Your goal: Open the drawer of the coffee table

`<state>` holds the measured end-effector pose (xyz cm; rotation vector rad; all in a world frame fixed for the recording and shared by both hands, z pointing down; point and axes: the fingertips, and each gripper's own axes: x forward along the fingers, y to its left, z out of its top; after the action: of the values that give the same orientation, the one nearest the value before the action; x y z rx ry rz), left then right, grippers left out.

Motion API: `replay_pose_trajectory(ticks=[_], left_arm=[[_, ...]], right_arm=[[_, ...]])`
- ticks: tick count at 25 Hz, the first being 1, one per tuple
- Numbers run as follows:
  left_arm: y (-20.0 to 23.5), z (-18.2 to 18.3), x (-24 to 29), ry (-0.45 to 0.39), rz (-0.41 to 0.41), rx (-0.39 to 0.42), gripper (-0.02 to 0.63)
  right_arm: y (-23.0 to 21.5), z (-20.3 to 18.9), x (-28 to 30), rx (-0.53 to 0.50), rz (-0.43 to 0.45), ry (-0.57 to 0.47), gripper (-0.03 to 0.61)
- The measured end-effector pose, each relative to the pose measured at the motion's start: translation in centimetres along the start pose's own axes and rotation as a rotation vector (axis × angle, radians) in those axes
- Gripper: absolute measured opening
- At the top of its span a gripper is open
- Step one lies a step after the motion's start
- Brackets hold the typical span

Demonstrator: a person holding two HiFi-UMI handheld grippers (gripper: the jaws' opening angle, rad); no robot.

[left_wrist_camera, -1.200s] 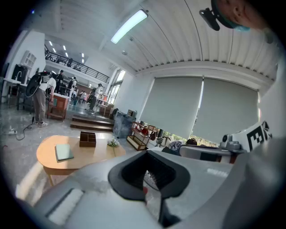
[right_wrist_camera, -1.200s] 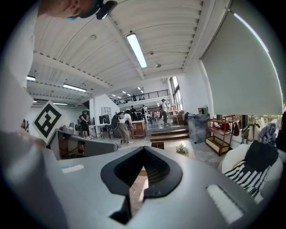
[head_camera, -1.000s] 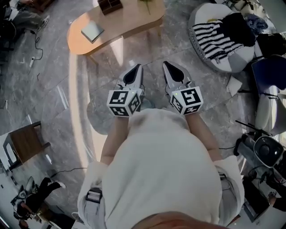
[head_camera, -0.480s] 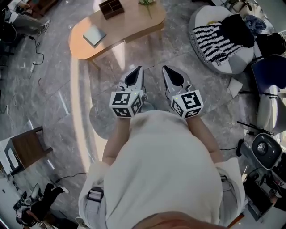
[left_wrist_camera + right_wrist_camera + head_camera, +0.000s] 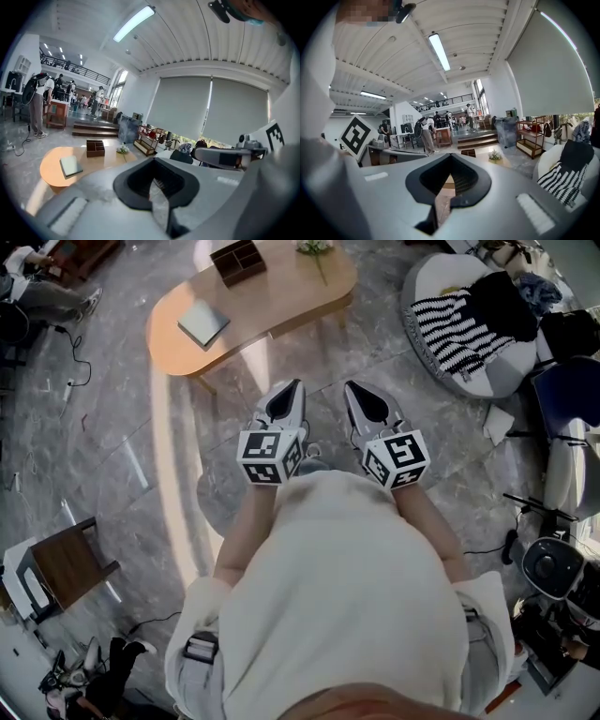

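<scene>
An oval wooden coffee table [image 5: 281, 298] stands on the grey marble floor ahead of me; its drawer is not visible from here. My left gripper [image 5: 293, 386] and right gripper [image 5: 353, 387] are held side by side in front of my body, both shut and empty, their tips a short way from the table's near edge. In the left gripper view the coffee table [image 5: 51, 169] lies ahead to the left, beyond the shut left gripper [image 5: 153, 161]. The right gripper view shows only a strip of the table past the shut right gripper [image 5: 451, 157].
On the table lie a grey book [image 5: 204, 322], a dark wooden compartment box [image 5: 238, 259] and a small flower sprig [image 5: 314, 247]. A white beanbag [image 5: 441, 282] with a striped cloth sits right. A small wooden stool [image 5: 64, 565] stands left; cables and equipment lie lower right.
The whole view has shifted: the coffee table has come nearer and lower in the head view. Both grippers stay shut, side by side, moving forward with me.
</scene>
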<state>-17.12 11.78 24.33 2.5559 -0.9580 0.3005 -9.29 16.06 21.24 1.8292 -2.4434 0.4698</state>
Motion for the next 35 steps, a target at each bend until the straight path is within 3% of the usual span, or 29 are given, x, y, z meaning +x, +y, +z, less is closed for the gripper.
replay_pose_trajectory(ticks=[14,23,35], left_arm=[[4.2,-0.7,1.8,0.050,0.031,-0.044,-0.002],[6.6,0.8,6.3,0.023,0.131,-0.067,0.000],[9.0,3.7,14.4,-0.021,0.294,-0.138,-0.002]], right_arm=[[-1.7,-0.2,3.4,0.064,-0.025,0.015,-0.002],[-7.4,1.5,7.6,0.050,0.018,0.015,-0.002],[-16.0,5.5,14.4,-0.009,0.155,0.057,-0.002]])
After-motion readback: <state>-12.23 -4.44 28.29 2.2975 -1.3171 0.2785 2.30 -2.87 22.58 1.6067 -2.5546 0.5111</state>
